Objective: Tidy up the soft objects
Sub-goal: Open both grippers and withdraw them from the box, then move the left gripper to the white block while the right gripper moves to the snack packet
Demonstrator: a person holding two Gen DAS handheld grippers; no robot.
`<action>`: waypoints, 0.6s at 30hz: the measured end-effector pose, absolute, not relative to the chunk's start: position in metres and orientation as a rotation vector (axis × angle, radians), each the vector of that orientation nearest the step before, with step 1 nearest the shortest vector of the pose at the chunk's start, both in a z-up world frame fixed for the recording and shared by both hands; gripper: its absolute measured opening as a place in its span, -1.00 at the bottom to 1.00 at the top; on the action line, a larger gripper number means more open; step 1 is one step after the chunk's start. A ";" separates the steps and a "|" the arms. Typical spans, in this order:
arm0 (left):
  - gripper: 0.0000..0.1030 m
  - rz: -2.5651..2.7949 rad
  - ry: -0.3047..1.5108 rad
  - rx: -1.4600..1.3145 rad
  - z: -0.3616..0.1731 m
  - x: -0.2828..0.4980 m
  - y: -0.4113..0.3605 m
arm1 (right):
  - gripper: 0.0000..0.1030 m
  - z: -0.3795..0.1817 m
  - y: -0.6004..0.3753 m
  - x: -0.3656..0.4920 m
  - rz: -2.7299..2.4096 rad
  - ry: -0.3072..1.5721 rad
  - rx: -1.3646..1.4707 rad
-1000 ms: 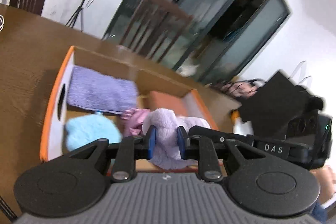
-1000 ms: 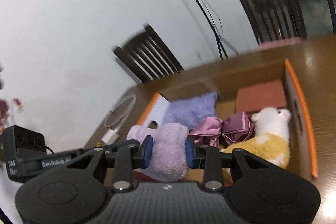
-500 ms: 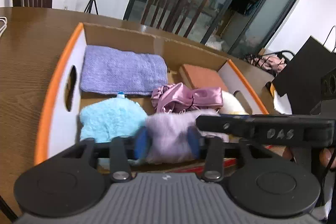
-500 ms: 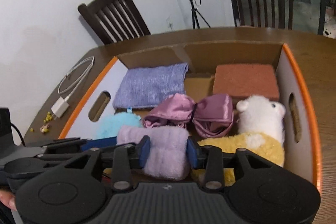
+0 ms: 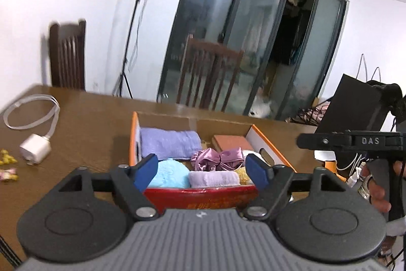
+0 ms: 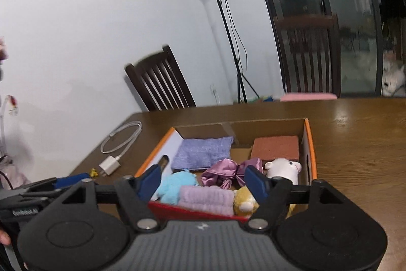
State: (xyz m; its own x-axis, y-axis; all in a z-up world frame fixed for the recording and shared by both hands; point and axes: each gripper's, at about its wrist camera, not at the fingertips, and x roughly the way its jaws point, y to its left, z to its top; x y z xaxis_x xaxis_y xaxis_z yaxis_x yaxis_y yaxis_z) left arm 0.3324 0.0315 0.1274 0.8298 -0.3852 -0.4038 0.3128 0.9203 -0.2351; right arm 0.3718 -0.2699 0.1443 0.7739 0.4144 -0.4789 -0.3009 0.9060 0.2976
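An orange-edged cardboard box [image 5: 134, 133] [image 6: 310, 144] sits on the brown table. In it lie a folded lilac fluffy towel [image 5: 214, 178] [image 6: 206, 198] at the near edge, a light blue plush [image 5: 169, 174] [image 6: 175, 186], a purple knit cloth [image 5: 169, 144] [image 6: 201, 153], a pink satin bow [image 5: 218, 158] [image 6: 232, 174], a brick-red pad [image 5: 229, 142] [image 6: 276, 150] and a white-and-yellow plush animal [image 6: 281, 166]. My left gripper [image 5: 201, 170] and right gripper [image 6: 205, 180] are both open and empty, held back above the box's near edge.
A white charger with coiled cable [image 5: 35, 147] [image 6: 110, 164] lies on the table left of the box, with small yellow bits [image 5: 6, 160] beside it. Wooden chairs [image 5: 67, 55] [image 6: 159, 85] stand behind the table. A black bag [image 5: 355, 103] stands at the right.
Both grippers let go of the lilac towel, opened wide and pulled back and up. The towel now lies in the box at the near edge.
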 end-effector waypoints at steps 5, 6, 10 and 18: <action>0.69 -0.331 0.374 -0.136 0.135 0.274 0.038 | 0.43 0.151 -0.272 0.310 0.376 0.456 0.171; 0.74 -0.333 0.363 -0.139 0.134 0.263 0.039 | 0.52 0.150 -0.273 0.297 0.375 0.426 0.165; 0.76 -0.339 0.359 -0.158 0.115 0.220 0.038 | 0.68 0.130 -0.271 0.241 0.373 0.337 0.127; 0.76 -0.350 0.501 -0.097 0.056 0.171 0.014 | 0.68 0.065 -0.267 0.167 0.357 0.344 0.095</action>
State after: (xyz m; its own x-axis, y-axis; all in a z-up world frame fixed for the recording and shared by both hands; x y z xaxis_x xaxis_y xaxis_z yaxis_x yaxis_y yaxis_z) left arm 0.1711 0.0145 0.0556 0.8194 -0.3512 -0.4530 0.3042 0.9363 -0.1756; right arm 0.1674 -0.2671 0.0649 0.8795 0.3582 -0.3133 -0.3263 0.9332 0.1509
